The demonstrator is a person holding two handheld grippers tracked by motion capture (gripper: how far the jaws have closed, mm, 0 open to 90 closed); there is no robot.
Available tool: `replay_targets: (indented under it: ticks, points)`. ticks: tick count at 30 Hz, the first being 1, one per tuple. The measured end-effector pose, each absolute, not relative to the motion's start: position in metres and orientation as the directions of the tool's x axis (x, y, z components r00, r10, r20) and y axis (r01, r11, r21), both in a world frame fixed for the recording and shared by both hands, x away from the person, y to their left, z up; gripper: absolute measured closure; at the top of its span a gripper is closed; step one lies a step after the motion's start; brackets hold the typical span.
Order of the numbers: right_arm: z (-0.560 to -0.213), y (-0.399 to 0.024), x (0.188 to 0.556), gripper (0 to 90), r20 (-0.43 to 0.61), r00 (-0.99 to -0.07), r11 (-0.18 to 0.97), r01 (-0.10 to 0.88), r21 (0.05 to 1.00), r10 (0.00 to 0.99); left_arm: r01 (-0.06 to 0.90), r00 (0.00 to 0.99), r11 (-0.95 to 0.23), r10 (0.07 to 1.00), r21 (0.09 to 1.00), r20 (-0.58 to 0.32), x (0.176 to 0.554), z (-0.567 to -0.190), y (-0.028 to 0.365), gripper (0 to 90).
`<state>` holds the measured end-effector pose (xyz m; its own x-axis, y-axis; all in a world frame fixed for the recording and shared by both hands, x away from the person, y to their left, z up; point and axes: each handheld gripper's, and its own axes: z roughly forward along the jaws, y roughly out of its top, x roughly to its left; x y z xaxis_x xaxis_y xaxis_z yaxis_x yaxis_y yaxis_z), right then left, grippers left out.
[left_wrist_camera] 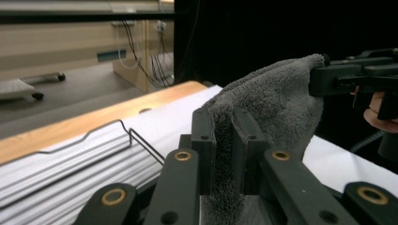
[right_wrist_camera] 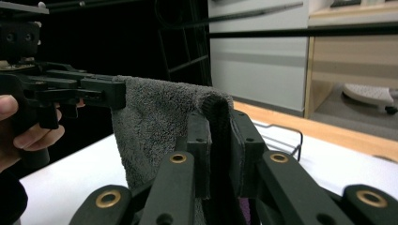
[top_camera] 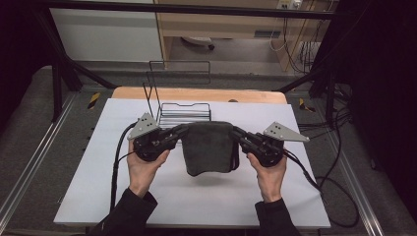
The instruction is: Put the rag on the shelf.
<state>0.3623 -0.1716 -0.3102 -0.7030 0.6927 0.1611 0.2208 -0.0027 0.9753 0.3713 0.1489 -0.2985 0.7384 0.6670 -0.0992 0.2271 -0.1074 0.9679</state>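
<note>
— Checking for print first: any label on the grey towel (top_camera: 209, 147)?
— No writing can be read on it.
— Where does it sit?
— Above the white worktop (top_camera: 196, 196), just in front of the wire rack (top_camera: 185, 114). The left hand-held gripper (top_camera: 184, 130) pinches its upper left corner, the right hand-held gripper (top_camera: 235, 131) its upper right corner.
— Orientation?
— Top edge runs left to right between them; the cloth hangs straight down, folded double.

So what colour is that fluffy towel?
Dark grey all over, with no pattern. The towel shows best in the left gripper view.
</note>
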Motion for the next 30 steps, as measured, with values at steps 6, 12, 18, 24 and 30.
replay_targets:
  ticks: [6, 12, 18, 24, 30]
  points:
    - [-0.301, -0.167, 0.361, 80.7, 0.150, -0.707, -0.026, 0.183, 0.983, 0.691, 0.197, 0.732, -0.071, 0.674, 0.978, -0.099, 0.371, -0.291, 0.154, 80.8]
    - [-0.291, -0.161, 0.362, 80.7, 0.126, -0.711, -0.030, 0.146, 0.989, 0.692, 0.171, 0.727, -0.044, 0.680, 0.984, -0.096, 0.369, -0.284, 0.158, 80.9]
    - [-0.279, -0.153, 0.363, 80.7, 0.108, -0.718, -0.039, 0.112, 0.993, 0.687, 0.128, 0.714, -0.007, 0.695, 0.992, -0.088, 0.369, -0.269, 0.164, 81.0]
    - [-0.267, -0.146, 0.364, 80.8, 0.090, -0.714, -0.055, 0.073, 0.996, 0.694, 0.110, 0.707, 0.020, 0.701, 0.994, -0.092, 0.370, -0.260, 0.168, 81.1]
    - [-0.256, -0.139, 0.370, 80.8, 0.083, -0.714, -0.075, 0.043, 0.996, 0.695, 0.091, 0.701, 0.060, 0.705, 0.994, -0.107, 0.373, -0.249, 0.176, 81.1]
